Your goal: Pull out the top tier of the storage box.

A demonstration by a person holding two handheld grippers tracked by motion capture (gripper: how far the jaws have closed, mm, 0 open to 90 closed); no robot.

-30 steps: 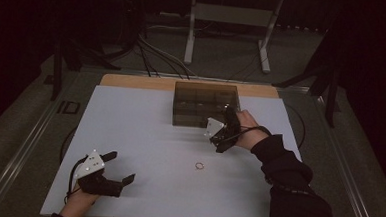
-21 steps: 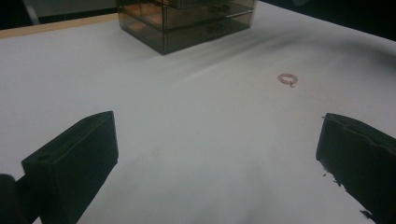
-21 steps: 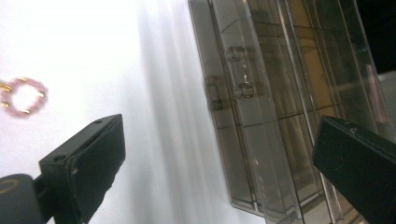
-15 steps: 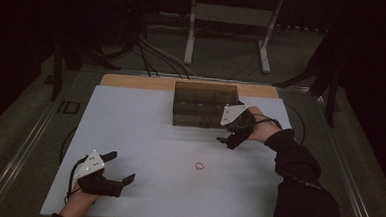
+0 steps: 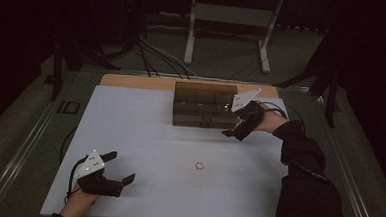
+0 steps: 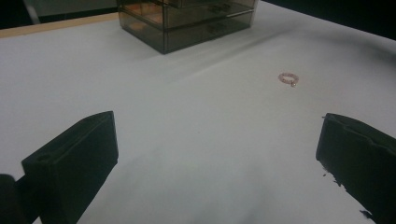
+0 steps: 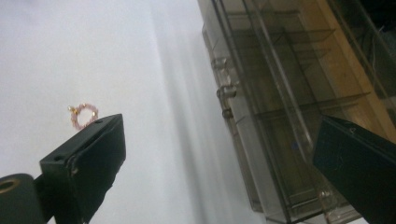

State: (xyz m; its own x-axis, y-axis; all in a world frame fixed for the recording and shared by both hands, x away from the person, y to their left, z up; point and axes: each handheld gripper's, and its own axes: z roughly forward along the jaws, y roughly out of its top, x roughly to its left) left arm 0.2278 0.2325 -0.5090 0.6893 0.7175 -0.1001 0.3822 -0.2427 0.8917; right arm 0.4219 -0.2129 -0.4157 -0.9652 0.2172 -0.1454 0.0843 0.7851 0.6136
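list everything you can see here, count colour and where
drawer box: 1, smoky clear, far middle of the mat
bead ring: 1, pinkish, lying alone on the mat nearer the person
mat: 1, white, over a wooden table
stand: 1, pale metal, on the floor behind
right gripper: 1, black, open, at the box's right front corner
left gripper: 1, black, open, near left of the mat

The right gripper (image 5: 234,131) has drawn back rightward along the drawer box's (image 5: 201,105) front.
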